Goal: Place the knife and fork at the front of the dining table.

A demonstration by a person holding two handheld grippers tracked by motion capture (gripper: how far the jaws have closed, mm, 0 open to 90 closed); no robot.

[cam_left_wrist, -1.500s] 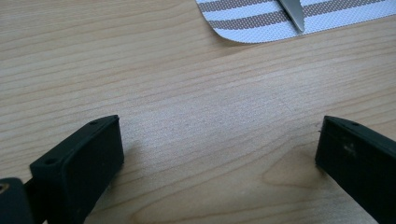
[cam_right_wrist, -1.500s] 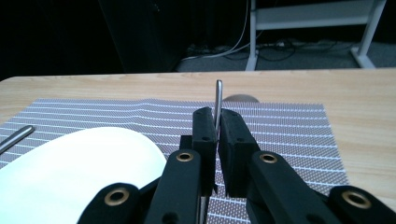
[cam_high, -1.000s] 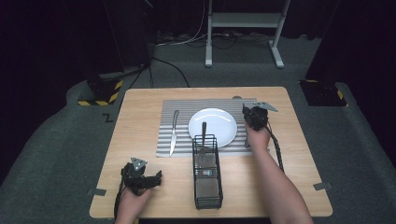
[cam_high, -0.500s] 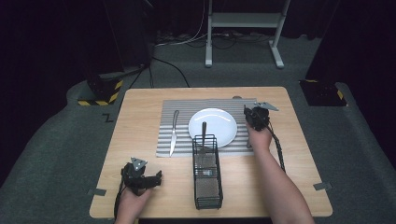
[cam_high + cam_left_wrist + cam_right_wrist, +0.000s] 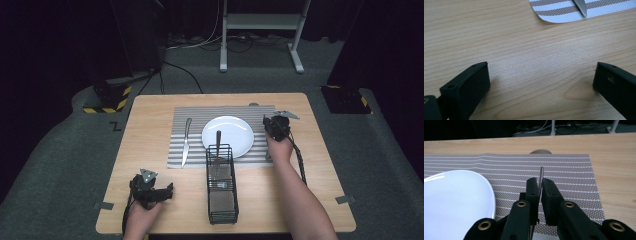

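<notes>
The right gripper (image 5: 539, 195), jaws clamped on a thin, probably metal utensil (image 5: 541, 176) pointing to 12 o'clock, holds it at 3 o'clock of the plate (image 5: 456, 202); the left gripper (image 5: 541, 85) gapes wide, empty.

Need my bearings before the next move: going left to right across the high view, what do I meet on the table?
Left tongs → knife → wire caddy → right tongs. The white plate overlaps the caddy, so its place is unclear.

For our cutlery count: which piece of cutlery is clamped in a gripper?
The thin metal piece clamped edge-on in the right gripper over the placemat; the knife lies free, and another utensil stands in the caddy.
</notes>
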